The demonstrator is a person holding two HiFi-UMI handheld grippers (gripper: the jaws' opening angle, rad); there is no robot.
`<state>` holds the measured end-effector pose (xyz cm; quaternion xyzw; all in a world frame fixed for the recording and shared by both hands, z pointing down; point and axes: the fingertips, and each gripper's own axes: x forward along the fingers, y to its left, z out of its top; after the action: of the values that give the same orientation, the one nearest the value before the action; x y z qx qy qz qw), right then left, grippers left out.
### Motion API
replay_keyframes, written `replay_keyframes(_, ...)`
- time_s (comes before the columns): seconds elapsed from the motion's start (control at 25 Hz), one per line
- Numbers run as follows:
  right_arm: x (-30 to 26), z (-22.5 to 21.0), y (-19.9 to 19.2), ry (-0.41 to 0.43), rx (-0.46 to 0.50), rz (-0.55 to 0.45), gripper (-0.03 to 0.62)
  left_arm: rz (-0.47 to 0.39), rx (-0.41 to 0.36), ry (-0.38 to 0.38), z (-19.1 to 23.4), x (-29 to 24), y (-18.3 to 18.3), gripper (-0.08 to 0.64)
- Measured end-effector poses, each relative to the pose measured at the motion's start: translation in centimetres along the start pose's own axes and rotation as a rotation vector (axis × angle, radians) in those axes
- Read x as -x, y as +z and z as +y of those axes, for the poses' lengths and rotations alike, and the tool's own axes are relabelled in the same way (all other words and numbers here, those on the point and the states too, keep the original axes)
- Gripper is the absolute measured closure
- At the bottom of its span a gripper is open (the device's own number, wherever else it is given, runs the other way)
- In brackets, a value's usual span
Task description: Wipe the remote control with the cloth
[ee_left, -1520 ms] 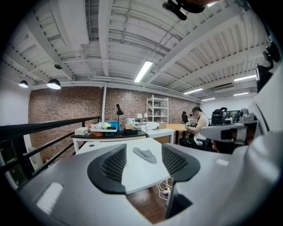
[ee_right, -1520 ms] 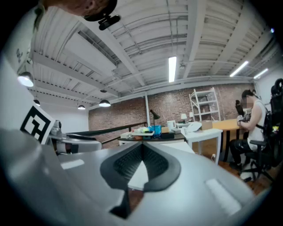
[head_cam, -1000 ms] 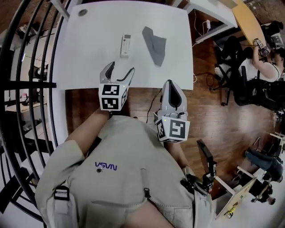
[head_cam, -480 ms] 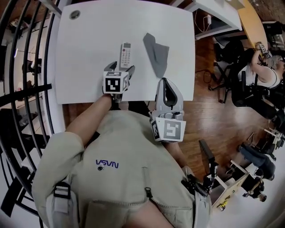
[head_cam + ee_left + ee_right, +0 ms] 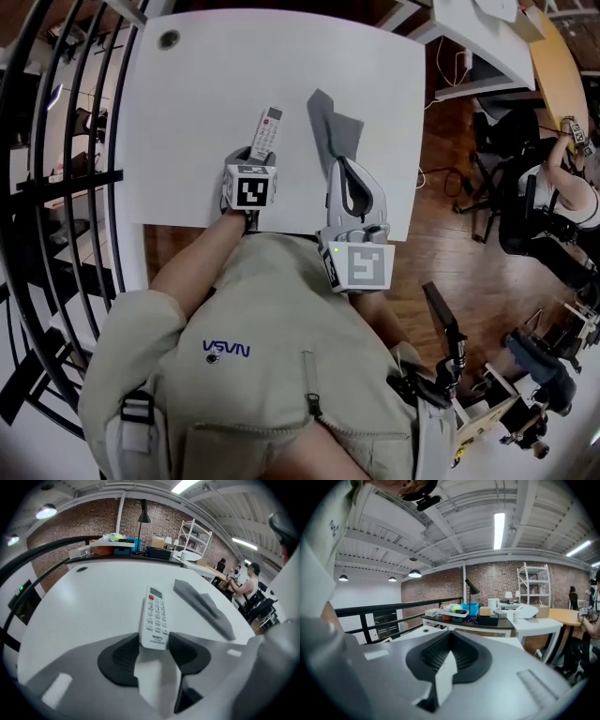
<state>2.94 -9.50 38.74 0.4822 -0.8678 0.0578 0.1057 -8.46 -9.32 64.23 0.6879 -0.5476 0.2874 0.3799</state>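
A white remote control (image 5: pixel 264 134) lies on the white table (image 5: pixel 197 84), its near end between the jaws of my left gripper (image 5: pixel 247 159). In the left gripper view the remote control (image 5: pixel 155 618) sits between the two black pads (image 5: pixel 123 656), which are closing and touch its sides; the left gripper (image 5: pixel 154 645) points steeply down. A grey cloth (image 5: pixel 339 131) lies folded just right of the remote, and the cloth (image 5: pixel 206 605) also shows in the left gripper view. My right gripper (image 5: pixel 343 171) hovers shut and empty over the cloth's near end; its shut jaws (image 5: pixel 449 656) hide the cloth.
The table's near edge (image 5: pixel 281 228) runs under both grippers. A black railing (image 5: pixel 56 178) stands along the left. Wooden floor, a second white desk (image 5: pixel 478 47) and a seated person (image 5: pixel 562 197) lie to the right. A small round hole (image 5: pixel 169 39) marks the table's far left corner.
My left gripper came forward and down from the table edge onto the remote's near end, and its jaws narrowed around it. My right gripper moved forward over the table to the cloth.
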Motion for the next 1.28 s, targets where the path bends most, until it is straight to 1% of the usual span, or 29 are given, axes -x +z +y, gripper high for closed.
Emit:
replay_keyframes(0.04,-0.4,-0.2,-0.3,0.004,0.0,0.003,0.589,0.014,-0.022,0.013,0.0,-0.2,0.0,0.35)
replay_keyframes(0.16,-0.8,-0.2,-0.4,0.011,-0.003,0.008,0.589,0.041,-0.088,0.044,0.0,-0.1,-0.2,0.353)
replay_keyframes(0.28,-1.1,0.0,-0.3,0.012,-0.007,0.007,0.589,0.047,-0.158,0.076,0.2,0.1,-0.6,0.354)
replay_keyframes(0.36,-1.3,0.0,-0.1,0.008,-0.02,0.005,0.589,0.045,-0.191,0.082,0.2,0.3,-0.9,0.354)
replay_keyframes(0.48,-1.5,-0.4,-0.6,-0.003,-0.02,0.019,0.589,0.031,-0.201,0.065,0.0,0.8,-1.3,0.356)
replay_keyframes(0.8,-2.1,-1.9,-3.4,-0.041,-0.012,0.084,0.589,-0.073,-0.168,-0.011,-0.5,2.9,-0.3,0.362)
replay_keyframes(0.88,-2.3,-2.2,-4.1,-0.049,-0.012,0.102,0.589,-0.081,-0.184,-0.013,-0.6,3.3,-0.1,0.364)
replay_keyframes(0.92,-2.5,-2.2,-4.4,-0.053,-0.013,0.114,0.589,-0.081,-0.216,-0.004,-0.6,3.5,0.0,0.364)
replay_keyframes(0.96,-2.6,-2.3,-4.8,-0.055,-0.015,0.126,0.589,-0.079,-0.273,0.014,-0.7,3.6,0.0,0.365)
replay_keyframes(1.0,-2.8,-2.3,-5.1,-0.055,-0.015,0.138,0.589,-0.076,-0.357,0.044,-0.7,3.6,0.1,0.365)
replay_keyframes(1.16,-3.3,-2.2,-6.2,-0.056,-0.014,0.17,0.589,-0.068,-0.814,0.213,-1.3,3.1,0.1,0.364)
replay_keyframes(1.2,-3.4,-2.2,-6.5,-0.059,-0.013,0.174,0.589,-0.073,-0.913,0.249,-1.5,3.0,0.2,0.364)
replay_keyframes(1.24,-3.4,-2.1,-6.7,-0.061,-0.011,0.176,0.589,-0.079,-0.993,0.274,-1.8,2.9,0.1,0.364)
replay_keyframes(1.28,-3.5,-2.2,-6.9,-0.064,-0.01,0.178,0.589,-0.084,-1.05,0.286,-2.1,2.9,0.0,0.362)
